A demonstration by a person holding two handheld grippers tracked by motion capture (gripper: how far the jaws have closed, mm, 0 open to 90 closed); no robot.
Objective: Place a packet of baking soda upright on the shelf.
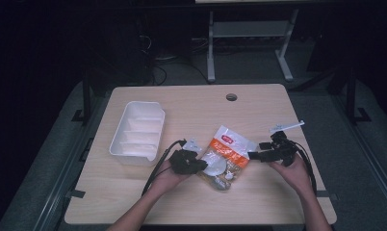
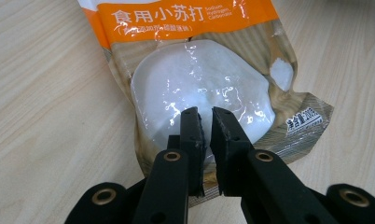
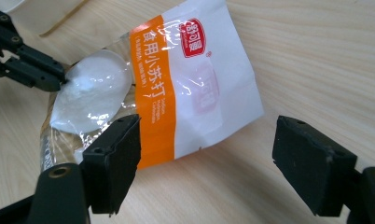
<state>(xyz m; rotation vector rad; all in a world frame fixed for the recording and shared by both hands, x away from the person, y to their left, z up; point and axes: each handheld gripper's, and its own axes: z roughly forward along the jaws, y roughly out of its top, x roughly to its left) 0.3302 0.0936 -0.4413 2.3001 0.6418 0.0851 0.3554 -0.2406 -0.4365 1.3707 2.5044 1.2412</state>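
A baking soda bag (image 1: 228,153), orange and white with a clear window of white powder, lies flat mid-table. My left gripper (image 1: 202,166) comes in at its near end. In the left gripper view its jaws (image 2: 204,115) stand almost together, pinching the bulging window of the bag (image 2: 199,74). My right gripper (image 1: 253,155) is at the bag's right side, open. In the right gripper view its jaws (image 3: 206,128) stand wide apart around the bag's white top corner (image 3: 209,88) without touching it, and the left gripper (image 3: 34,67) touches the powder window.
A white divided tray (image 1: 137,132) stands left of the bag, near the left hand. A round cable hole (image 1: 231,97) sits at the table's far edge. Bare wood lies around the bag and along the front edge.
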